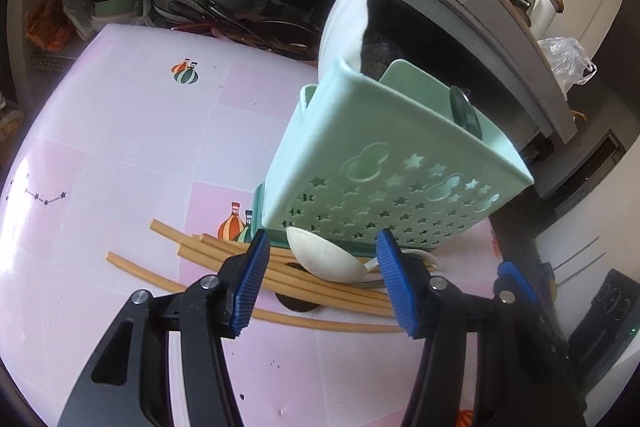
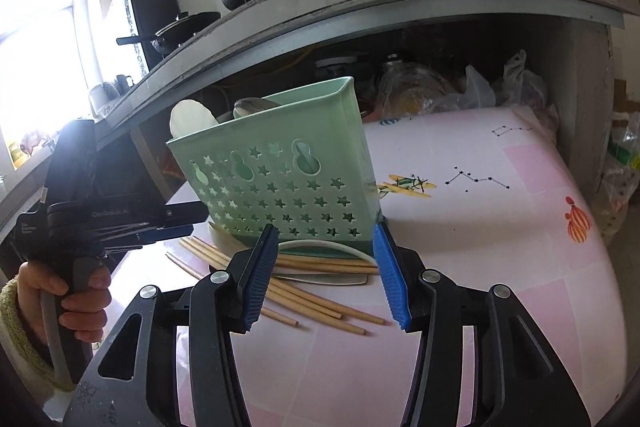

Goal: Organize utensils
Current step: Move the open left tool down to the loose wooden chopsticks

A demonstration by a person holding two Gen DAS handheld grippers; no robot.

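On the pink table, both claws, left gripper [image 1: 320, 281] and right gripper [image 2: 326, 273], are open and empty; pinch one thin tan wooden chopstick [image 2: 320, 301] gently, then drop it into the green plastic holder with star holes [image 2: 280, 171].

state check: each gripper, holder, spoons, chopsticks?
left gripper: open, empty
right gripper: open, empty
green holder: upright on the table, part filled
white spoon: standing in the holder
second white spoon: lying on the table by the holder
chopsticks: loose on the table

Glossy mint plastic caddy [image 2: 280, 183], matt wooden chopsticks [image 2: 320, 301], ribbed blue pads [image 2: 394, 277].
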